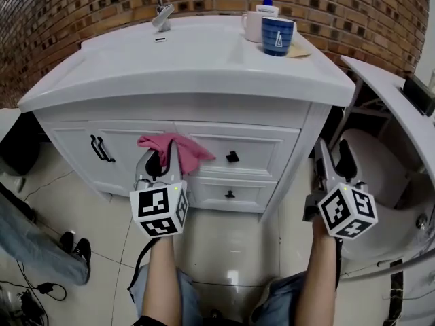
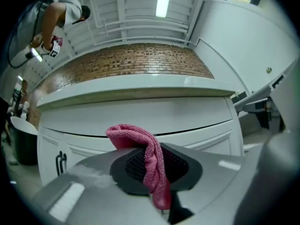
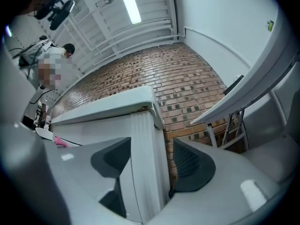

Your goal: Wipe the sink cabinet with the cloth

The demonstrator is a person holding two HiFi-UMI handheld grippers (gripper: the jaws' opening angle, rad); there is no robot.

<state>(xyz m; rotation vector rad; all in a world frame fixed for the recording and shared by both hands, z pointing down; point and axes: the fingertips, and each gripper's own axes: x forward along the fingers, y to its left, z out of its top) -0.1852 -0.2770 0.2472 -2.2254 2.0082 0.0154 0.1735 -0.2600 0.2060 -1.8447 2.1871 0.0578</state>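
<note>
At the front of the sink cabinet (image 1: 75, 145), just left of its middle, the left gripper (image 1: 160, 159) is pinching a pink cloth (image 1: 178, 148) between closed jaws and is holding it up at the top drawer (image 1: 265, 148). Whether the cloth is pressing on the panel cannot be told. In the left gripper view the cloth (image 2: 150, 158) is bunching above the jaws, so the wipe is likely calling for that soft bulge to be leading into the panel, with the hard tips staying off the paint. Even sideways strokes, going around the black knob (image 1: 232, 157), should suit. The right gripper (image 1: 333, 163) is hanging open and empty beside the cabinet's right corner, well apart from the cloth.
</note>
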